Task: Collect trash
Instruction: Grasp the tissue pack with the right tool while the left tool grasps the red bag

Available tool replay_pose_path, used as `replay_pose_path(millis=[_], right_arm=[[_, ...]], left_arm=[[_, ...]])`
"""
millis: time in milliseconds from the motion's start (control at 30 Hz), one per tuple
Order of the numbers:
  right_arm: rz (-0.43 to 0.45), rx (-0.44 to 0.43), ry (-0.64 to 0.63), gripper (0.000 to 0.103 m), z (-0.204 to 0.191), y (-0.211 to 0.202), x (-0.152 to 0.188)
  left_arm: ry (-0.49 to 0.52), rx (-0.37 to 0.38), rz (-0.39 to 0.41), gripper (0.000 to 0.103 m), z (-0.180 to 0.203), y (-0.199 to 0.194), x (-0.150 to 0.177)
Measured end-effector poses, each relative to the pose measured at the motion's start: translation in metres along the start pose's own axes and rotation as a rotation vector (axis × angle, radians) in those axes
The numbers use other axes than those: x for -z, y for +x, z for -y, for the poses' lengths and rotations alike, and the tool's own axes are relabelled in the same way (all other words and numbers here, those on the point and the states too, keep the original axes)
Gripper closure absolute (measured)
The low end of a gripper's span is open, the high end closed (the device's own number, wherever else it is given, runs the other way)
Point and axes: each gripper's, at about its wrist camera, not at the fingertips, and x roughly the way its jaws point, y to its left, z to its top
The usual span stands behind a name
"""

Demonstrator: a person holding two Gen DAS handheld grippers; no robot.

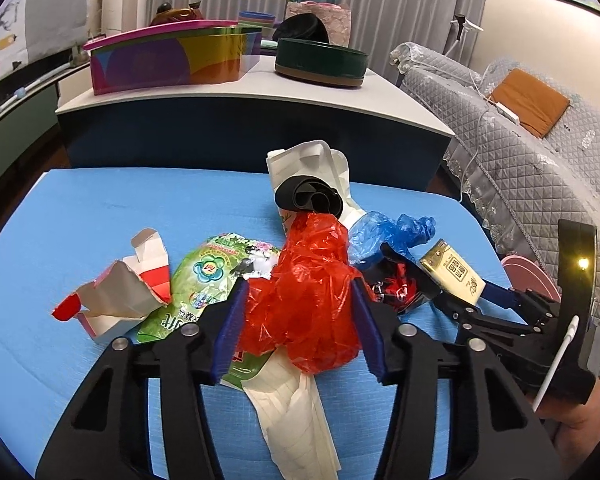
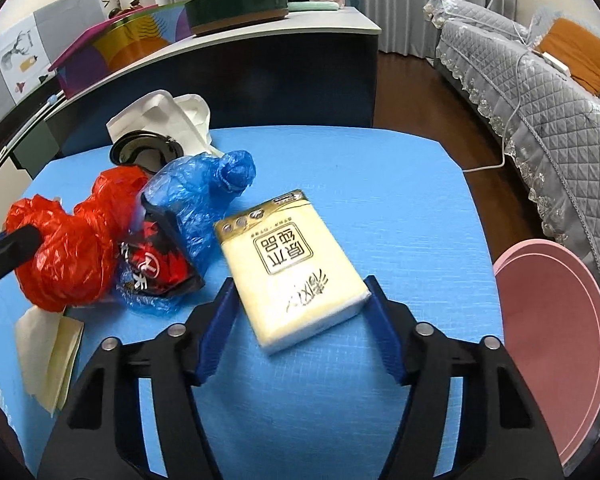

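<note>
On blue worktop [image 2: 380, 208], trash lay heaped: red plastic bag [image 1: 308, 288], blue plastic bag [image 2: 204, 196], torn red-white carton [image 1: 116, 300], green pouch [image 1: 204, 276], white paper bag [image 1: 316, 168], black-red wrapper [image 2: 156, 268]. Your left tongs [image 1: 300, 320] sat around red plastic bag, pads touching both its sides. Your right tongs [image 2: 300, 312] stood wide, straddling near end of yellow tissue pack [image 2: 292, 264], right pad touching its corner, left pad just beside it. Pink round bin [image 2: 552, 320] stood at worktop's right edge.
</note>
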Motion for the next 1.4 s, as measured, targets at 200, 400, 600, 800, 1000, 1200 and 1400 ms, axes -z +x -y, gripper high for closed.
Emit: replay_pose_path(millis=[200,400,600,800,1000,1200,1400], right_arm=[[0.033,0.007,0.016,0.045,0.004,-0.016,0.000],[0.077,0.015,0.042,0.047,0.006,-0.040,0.002],[0.124,0.036,0.032,0.048,0.005,-0.067,0.005],[0.164,0.060,0.024,0.048,0.005,-0.098,0.009],[0.207,0.080,0.016,0.048,0.010,-0.133,0.008],[0.230,0.094,0.025,0.048,0.019,-0.164,0.009],[0.272,0.117,0.002,0.048,0.028,-0.197,0.007]], left_arm=[[0.010,-0.005,0.015,0.064,0.001,-0.007,-0.002],[0.028,-0.021,0.042,0.068,0.002,-0.018,-0.002],[0.037,-0.025,0.076,0.069,0.003,-0.033,-0.002],[0.049,-0.021,0.110,0.070,0.006,-0.052,-0.001],[0.052,-0.010,0.138,0.070,0.009,-0.069,0.000],[0.067,0.006,0.158,0.070,0.019,-0.080,0.003],[0.076,0.024,0.172,0.070,0.026,-0.088,0.004]])
